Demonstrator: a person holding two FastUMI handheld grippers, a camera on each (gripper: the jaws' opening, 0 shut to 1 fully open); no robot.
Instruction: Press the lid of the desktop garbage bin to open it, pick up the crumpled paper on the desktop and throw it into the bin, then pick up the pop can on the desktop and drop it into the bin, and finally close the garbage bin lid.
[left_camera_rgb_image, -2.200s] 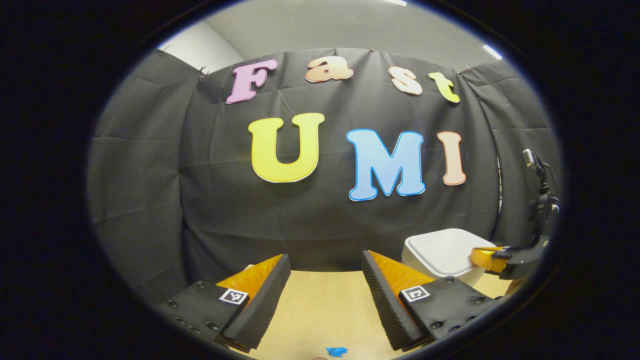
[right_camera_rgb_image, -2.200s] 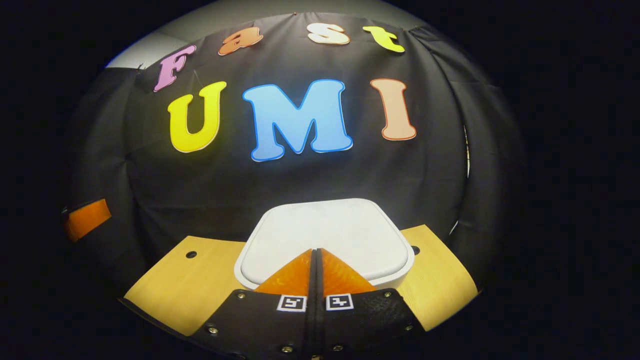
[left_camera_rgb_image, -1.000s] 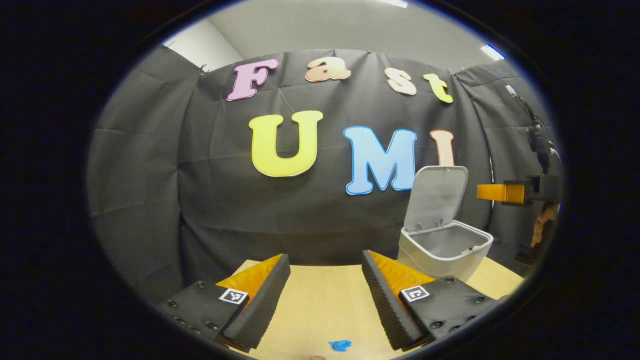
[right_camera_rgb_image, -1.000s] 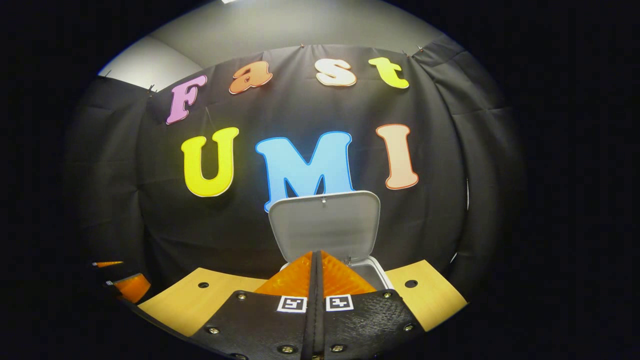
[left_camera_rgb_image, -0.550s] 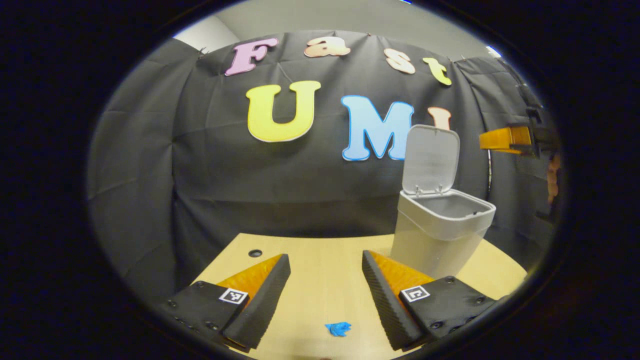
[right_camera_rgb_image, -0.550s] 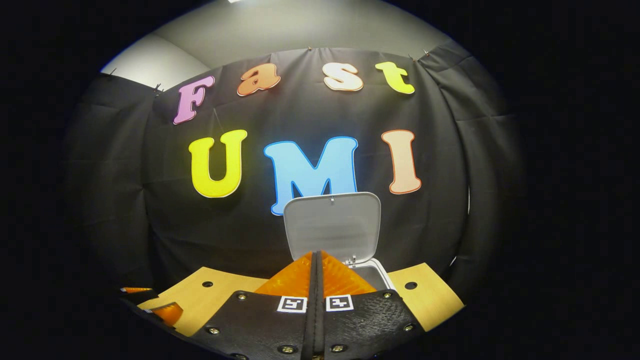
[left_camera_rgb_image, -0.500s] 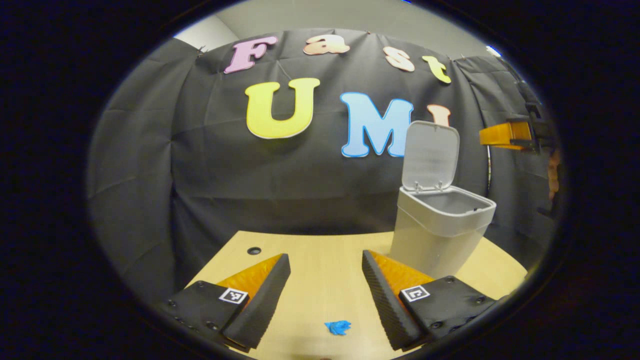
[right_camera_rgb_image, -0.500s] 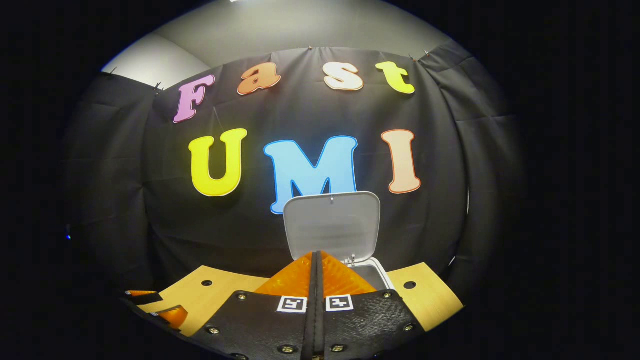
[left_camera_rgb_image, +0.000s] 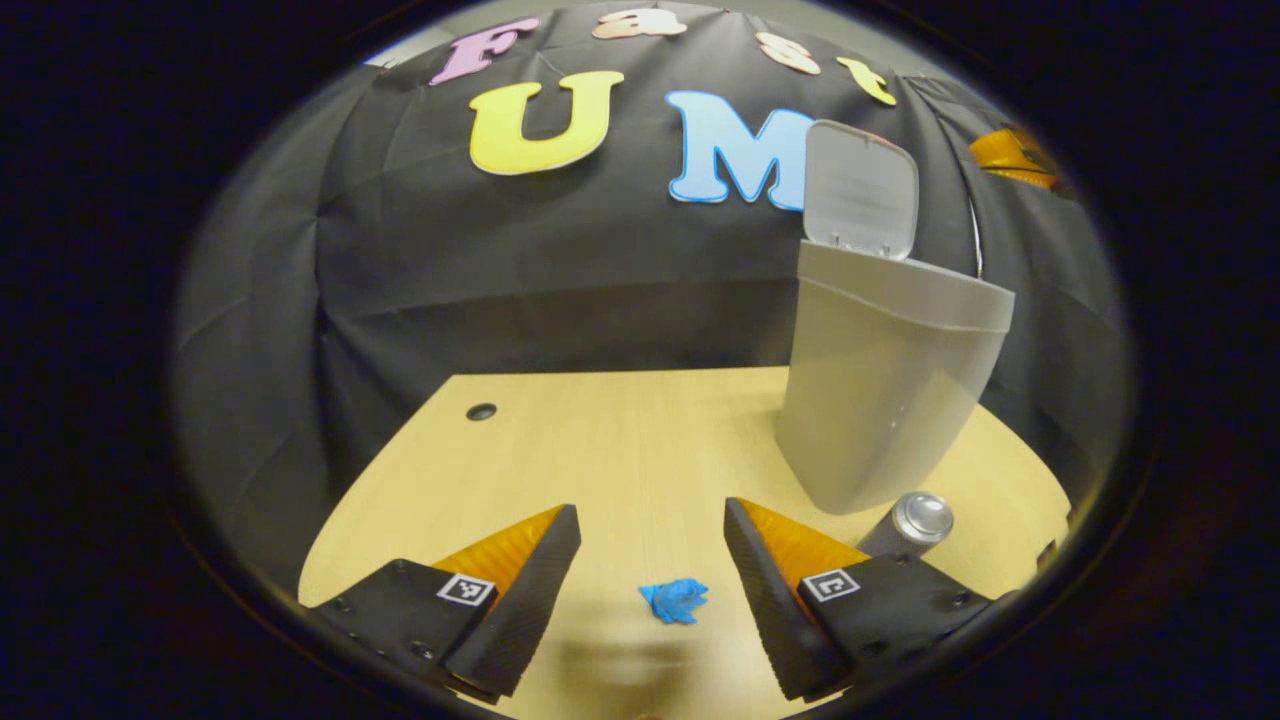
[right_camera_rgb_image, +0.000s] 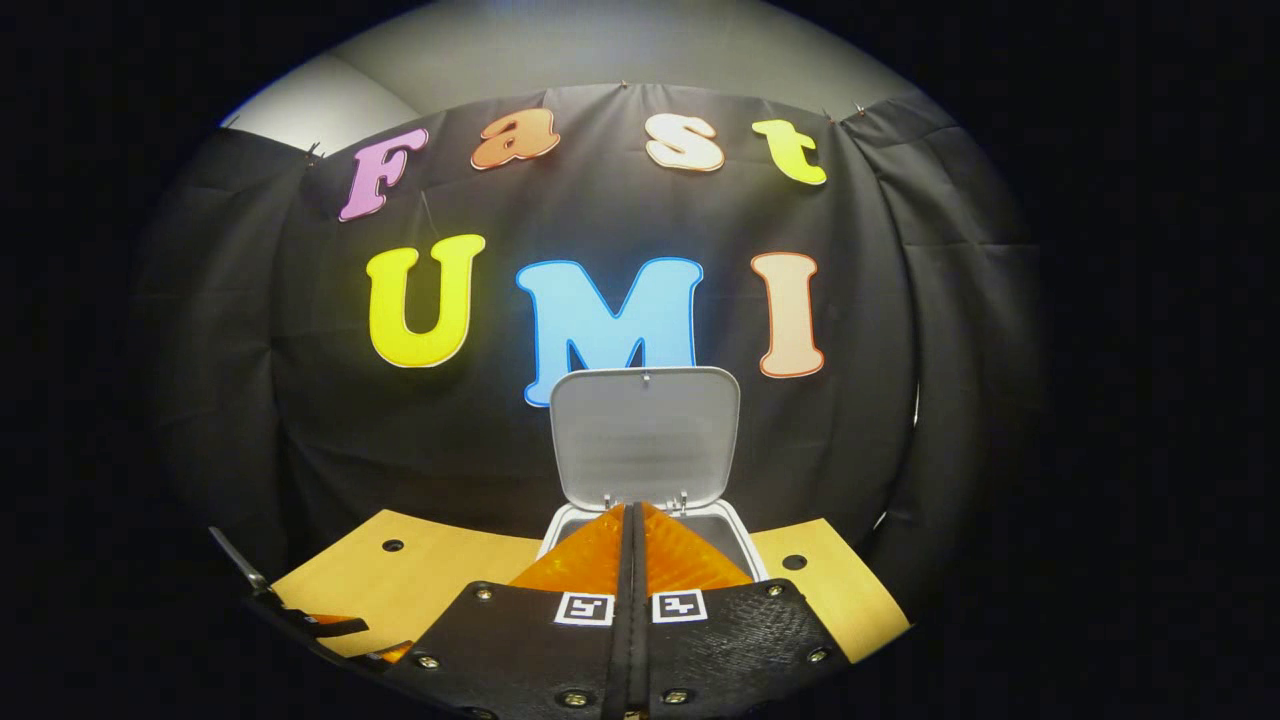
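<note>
**Bin lid up, paper between the spread fingers of the left gripper**

The left gripper (left_camera_rgb_image: 650, 560) has its two fingers wide apart and holds nothing. On the wooden desktop (left_camera_rgb_image: 600, 440) between the fingers lies the small blue crumpled paper (left_camera_rgb_image: 674, 600), not touched by either finger. Just beside the right-hand finger stands the pop can (left_camera_rgb_image: 908, 524), upright, with its silver top visible. Directly behind the can is the grey garbage bin (left_camera_rgb_image: 885, 390), and its lid (left_camera_rgb_image: 858, 190) stands up against the black cloth wall (left_camera_rgb_image: 480, 260).

The right gripper (right_camera_rgb_image: 631, 545) has its fingers pressed together with nothing between them. It is above the front edge of the bin (right_camera_rgb_image: 745, 545), whose lid (right_camera_rgb_image: 645, 435) is raised upright. The other gripper (right_camera_rgb_image: 300, 625) shows partly at the lower left, over the desktop (right_camera_rgb_image: 440, 565).
</note>
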